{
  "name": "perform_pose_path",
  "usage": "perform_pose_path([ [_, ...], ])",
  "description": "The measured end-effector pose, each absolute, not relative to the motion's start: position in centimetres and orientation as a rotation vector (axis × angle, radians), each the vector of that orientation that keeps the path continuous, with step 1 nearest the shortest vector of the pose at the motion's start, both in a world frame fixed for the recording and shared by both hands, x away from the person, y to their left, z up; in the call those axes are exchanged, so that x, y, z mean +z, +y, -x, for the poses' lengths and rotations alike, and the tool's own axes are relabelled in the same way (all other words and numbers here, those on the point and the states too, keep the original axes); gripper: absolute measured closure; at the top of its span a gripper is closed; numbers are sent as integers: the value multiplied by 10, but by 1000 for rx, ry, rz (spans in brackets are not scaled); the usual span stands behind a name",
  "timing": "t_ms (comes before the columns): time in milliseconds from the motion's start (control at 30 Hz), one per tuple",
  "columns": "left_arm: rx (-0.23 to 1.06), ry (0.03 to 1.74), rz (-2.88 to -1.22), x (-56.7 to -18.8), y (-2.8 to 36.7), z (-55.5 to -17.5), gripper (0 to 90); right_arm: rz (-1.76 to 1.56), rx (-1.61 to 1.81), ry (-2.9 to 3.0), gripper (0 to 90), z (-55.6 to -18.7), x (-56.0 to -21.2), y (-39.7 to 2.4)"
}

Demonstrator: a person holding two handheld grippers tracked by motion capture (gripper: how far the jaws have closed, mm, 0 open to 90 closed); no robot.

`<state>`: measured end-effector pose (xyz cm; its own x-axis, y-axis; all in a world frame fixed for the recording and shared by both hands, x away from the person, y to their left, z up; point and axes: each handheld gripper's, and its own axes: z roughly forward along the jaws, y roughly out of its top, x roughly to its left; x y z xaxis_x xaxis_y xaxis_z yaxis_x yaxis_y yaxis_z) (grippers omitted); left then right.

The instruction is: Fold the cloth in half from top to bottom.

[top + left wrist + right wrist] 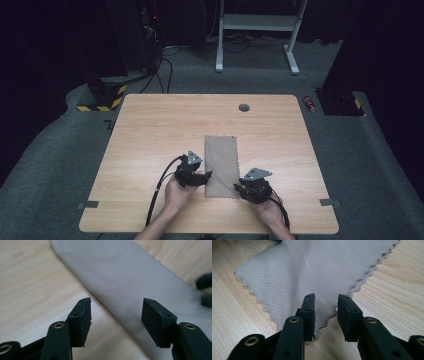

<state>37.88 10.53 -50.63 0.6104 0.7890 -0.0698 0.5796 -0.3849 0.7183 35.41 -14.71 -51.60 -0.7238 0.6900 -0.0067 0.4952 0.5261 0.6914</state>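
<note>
A grey cloth [222, 166] lies flat near the front of the table [150, 130], apparently already folded into a narrow strip. The left gripper [116, 312] stands wide open at its long edge, gripping nothing. The right gripper [325, 315], jaws narrowly parted, straddles the near corner, suggesting another fold remains.

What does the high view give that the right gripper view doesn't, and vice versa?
High view: the whole table, both hands, the left gripper at the cloth's left edge, the right gripper at its near right corner, and the floor beyond.

Right gripper view: the cloth's diamond weave and scalloped edge, with the corner lying between that gripper's open jaws, not pinched.

Both: the grey cloth lying flat on the wooden table.
</note>
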Motion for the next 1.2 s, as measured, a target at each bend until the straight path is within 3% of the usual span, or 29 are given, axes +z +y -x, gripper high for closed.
perform_pose_path([
  [167, 420, 1053, -2188, -516, 97, -362, 407, -985, 1017, 2482, 672, -354, -518, -150],
  [800, 456, 1064, -2140, -520, 122, -337, 445, -970, 985, 2515, 668, -358, -515, -149],
  [1033, 445, 1061, -2137, -519, 129, -339, 436, -980, 962, 2526, 622, -361, -513, -148],
  [1200, 418, 1054, -2094, -513, 122, -360, 419, -1003, 984, 2492, 646, -367, -513, -151],
])
